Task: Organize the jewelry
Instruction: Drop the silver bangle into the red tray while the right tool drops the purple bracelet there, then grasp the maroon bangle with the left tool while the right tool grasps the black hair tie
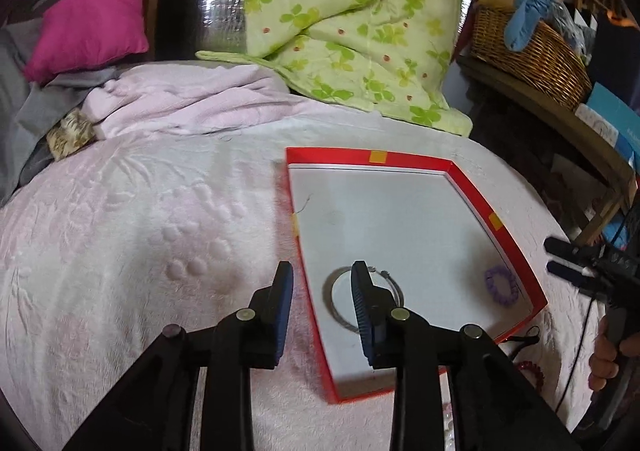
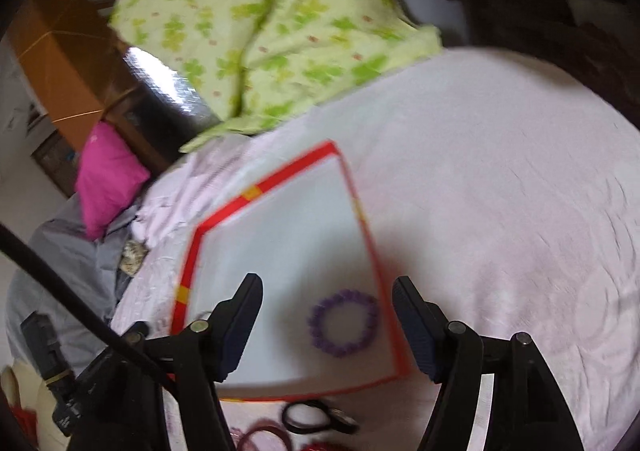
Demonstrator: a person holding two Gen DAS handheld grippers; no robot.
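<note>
Fingers of the left gripper [image 1: 320, 291] stand partly apart and hold nothing; one of them hangs over the thin metal bangle [image 1: 340, 315] that lies in the near part of the red tray [image 1: 516, 247], the other is outside the tray's left rim, above the pink bedspread [image 1: 140, 231]. The right gripper [image 2: 328, 311] is open wider, also empty, and the purple beaded bracelet [image 2: 343, 323] lies on the tray floor just below the gap between its fingers. More pieces, dark rings and red ones [image 2: 308, 417], wait on the bed in front of the tray.

I think the risk is in the tray: it is light and lies on soft bedding. If a finger catches its rim, it may tip or slide and the two pieces may roll out. The right view is blurred, so I cannot judge the clearance well.
</note>
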